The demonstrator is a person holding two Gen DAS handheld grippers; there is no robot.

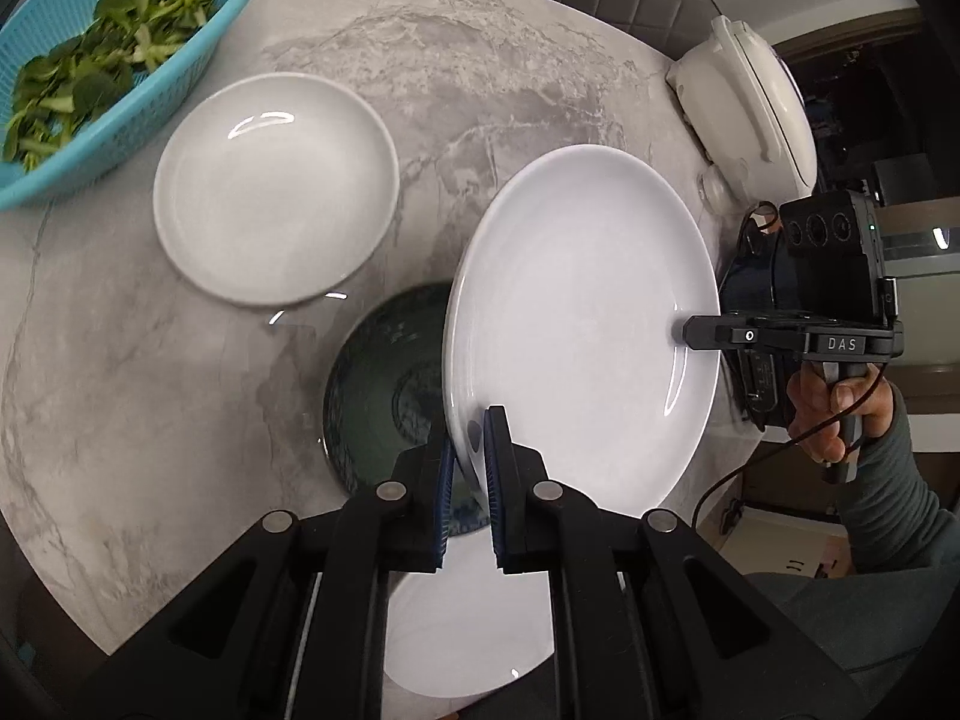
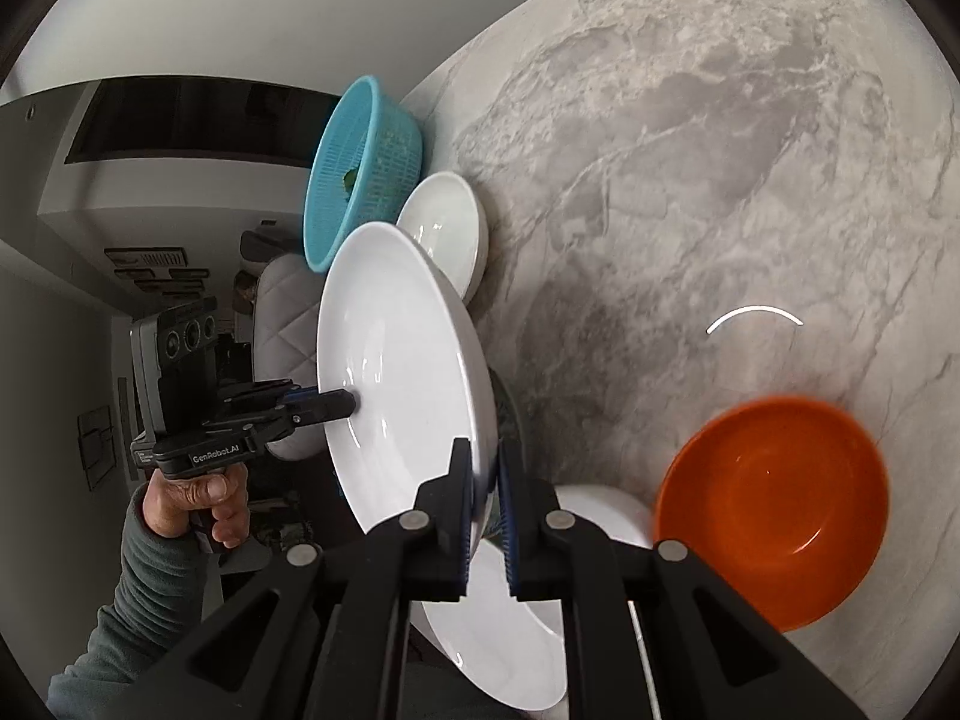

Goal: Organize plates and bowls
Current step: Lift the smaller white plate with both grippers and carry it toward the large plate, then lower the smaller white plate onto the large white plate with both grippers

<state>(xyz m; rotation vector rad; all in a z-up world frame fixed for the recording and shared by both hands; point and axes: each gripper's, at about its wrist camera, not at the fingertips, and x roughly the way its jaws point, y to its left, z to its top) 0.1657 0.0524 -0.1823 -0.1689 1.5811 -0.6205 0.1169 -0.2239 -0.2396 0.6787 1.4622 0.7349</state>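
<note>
Far to the left of the left gripper (image 1: 474,420) and beyond it, a blue basket (image 1: 198,54) of cut greens (image 1: 102,72) sat on the marble desk (image 1: 510,72), and a white bowl (image 1: 276,186) rested just beside the basket. Directly ahead of that gripper lay a dark bowl (image 1: 378,384), partly hidden. The gripper itself was pinched on the near rim of a large white plate (image 1: 582,312), which was held tilted above the desk. To the right, the right gripper (image 1: 690,333), held in a hand (image 1: 831,414), clamped the plate's opposite rim. Beneath both grippers lay another white plate (image 1: 462,630). In the right wrist view an orange bowl (image 2: 774,510) stood on the desk to the right of the right gripper.
</note>
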